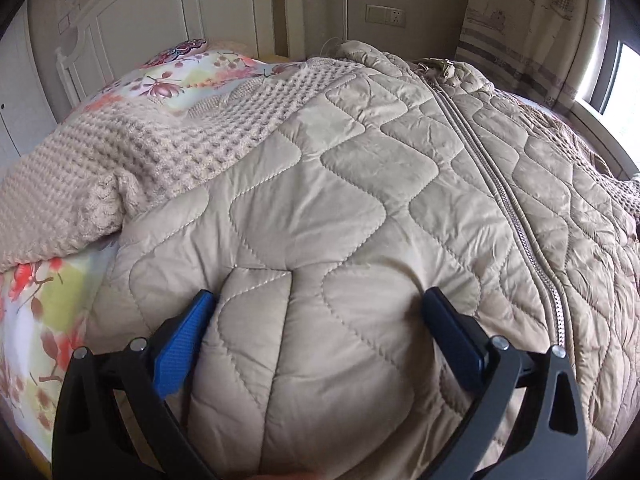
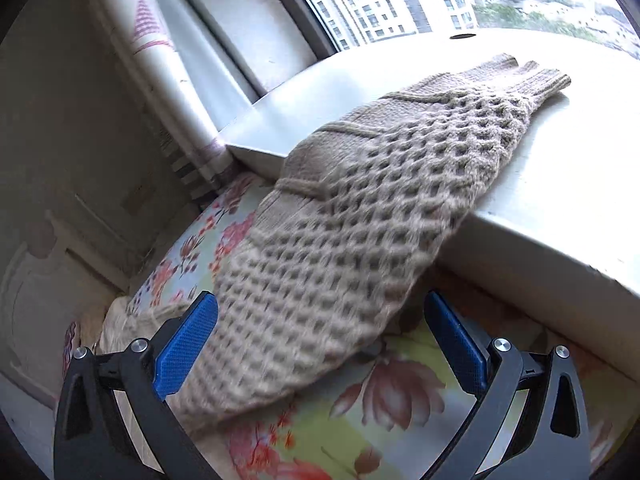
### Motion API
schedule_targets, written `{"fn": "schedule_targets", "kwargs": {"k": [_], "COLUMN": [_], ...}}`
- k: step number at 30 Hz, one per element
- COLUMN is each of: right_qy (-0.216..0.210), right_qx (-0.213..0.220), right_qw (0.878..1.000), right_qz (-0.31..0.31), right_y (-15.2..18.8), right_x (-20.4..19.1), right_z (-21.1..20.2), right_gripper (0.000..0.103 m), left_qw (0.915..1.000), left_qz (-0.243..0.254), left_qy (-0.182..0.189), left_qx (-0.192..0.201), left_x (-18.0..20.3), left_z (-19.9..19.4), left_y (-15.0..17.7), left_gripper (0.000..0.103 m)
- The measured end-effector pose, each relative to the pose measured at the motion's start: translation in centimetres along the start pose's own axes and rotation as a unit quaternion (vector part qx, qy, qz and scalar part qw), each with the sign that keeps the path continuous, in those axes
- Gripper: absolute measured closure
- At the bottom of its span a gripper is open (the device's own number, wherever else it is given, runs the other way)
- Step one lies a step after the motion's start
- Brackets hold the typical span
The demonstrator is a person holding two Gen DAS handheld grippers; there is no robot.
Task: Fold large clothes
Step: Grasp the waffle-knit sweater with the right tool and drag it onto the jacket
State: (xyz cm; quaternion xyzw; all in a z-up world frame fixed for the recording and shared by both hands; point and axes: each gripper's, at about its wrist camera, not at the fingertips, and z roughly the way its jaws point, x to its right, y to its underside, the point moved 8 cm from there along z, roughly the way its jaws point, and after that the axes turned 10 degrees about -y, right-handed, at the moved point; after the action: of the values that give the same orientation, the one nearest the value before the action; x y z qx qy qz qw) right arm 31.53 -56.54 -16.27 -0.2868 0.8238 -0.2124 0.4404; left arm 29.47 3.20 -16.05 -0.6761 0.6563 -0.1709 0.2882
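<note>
A beige quilted jacket (image 1: pixel 360 184) with a zipper (image 1: pixel 504 200) up its front lies spread on the bed. Its knitted left sleeve (image 1: pixel 120 160) stretches out to the left. My left gripper (image 1: pixel 320 304) is open, its blue pads astride the lower front of the jacket, close above the fabric. In the right wrist view the other knitted sleeve (image 2: pixel 360 216) runs from the bed up onto the window sill, cuff at the far end. My right gripper (image 2: pixel 320 308) is open around the sleeve's near part; whether the pads touch it is unclear.
The bed has a floral sheet (image 1: pixel 36 320) and a white headboard (image 1: pixel 168 12) at the back left. A white window sill (image 2: pixel 540 184) borders the bed on the right, with a window and a curtain (image 2: pixel 160 72) behind it. A wall socket (image 1: pixel 386 16) sits above.
</note>
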Motion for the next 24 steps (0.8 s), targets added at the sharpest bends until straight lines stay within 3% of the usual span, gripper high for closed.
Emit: {"fn": "schedule_targets", "kwargs": {"k": [1, 5, 7, 10, 12, 14, 16, 18, 20, 21, 22, 23, 24], "right_qy": [0.001, -0.004, 0.026, 0.047, 0.029, -0.001, -0.032, -0.056, -0.069, -0.062, -0.046, -0.042, -0.044], "right_qx": [0.002, 0.031, 0.077, 0.114, 0.117, 0.112, 0.074, 0.002, -0.094, -0.116, -0.094, -0.076, -0.082], "right_qw": [1.0, 1.0, 0.995, 0.974, 0.941, 0.893, 0.828, 0.759, 0.697, 0.678, 0.672, 0.679, 0.695], "right_qz": [0.009, -0.003, -0.055, -0.191, -0.316, -0.437, -0.554, -0.649, -0.708, -0.723, -0.734, -0.729, -0.713], "right_y": [-0.3, -1.7, -3.1, -3.4, -0.7, 4.2, 11.4, 20.1, 27.4, 29.5, 30.1, 29.6, 28.7], "right_x": [0.5, 0.0, -2.2, -9.4, -16.3, -22.4, -26.9, -28.4, -27.7, -26.7, -26.1, -26.0, -25.6], "right_z": [0.5, 0.8, -0.4, -1.6, -1.9, -2.3, -2.1, -1.8, -0.6, -0.5, -0.8, -1.4, -2.1], "right_gripper": [0.006, 0.06, 0.077, 0.078, 0.078, 0.078, 0.077, 0.077, 0.063, 0.054, 0.047, 0.038, 0.032], "left_qw": [1.0, 0.9999, 0.9999, 0.9999, 1.0, 1.0, 1.0, 1.0, 1.0, 1.0, 1.0, 1.0, 1.0], "left_qz": [0.002, 0.006, 0.006, 0.005, 0.004, 0.003, 0.001, 0.001, 0.0, 0.001, 0.0, 0.0, 0.0], "left_qy": [-0.003, -0.008, -0.008, -0.007, -0.007, -0.006, -0.003, -0.001, -0.001, -0.001, -0.001, -0.001, -0.001], "left_qx": [-0.001, -0.005, -0.005, -0.006, -0.006, -0.005, -0.006, -0.006, -0.006, -0.006, -0.006, -0.006, -0.005], "left_x": [0.2, 0.4, 0.4, 0.4, 0.4, 0.4, 0.4, 0.3, 0.3, 0.2, 0.2, 0.2, 0.2], "left_z": [-0.2, -0.2, -0.2, -0.2, -0.2, -0.2, -0.2, -0.1, -0.2, -0.1, -0.2, -0.2, -0.2], "left_y": [0.2, 0.3, 0.2, 0.2, 0.1, 0.2, 0.1, 0.1, 0.1, 0.1, 0.1, 0.1, 0.1], "left_gripper": [0.002, 0.002, 0.002, 0.002, 0.002, 0.002, 0.002, 0.002, 0.002, 0.002, 0.002, 0.002, 0.002]}}
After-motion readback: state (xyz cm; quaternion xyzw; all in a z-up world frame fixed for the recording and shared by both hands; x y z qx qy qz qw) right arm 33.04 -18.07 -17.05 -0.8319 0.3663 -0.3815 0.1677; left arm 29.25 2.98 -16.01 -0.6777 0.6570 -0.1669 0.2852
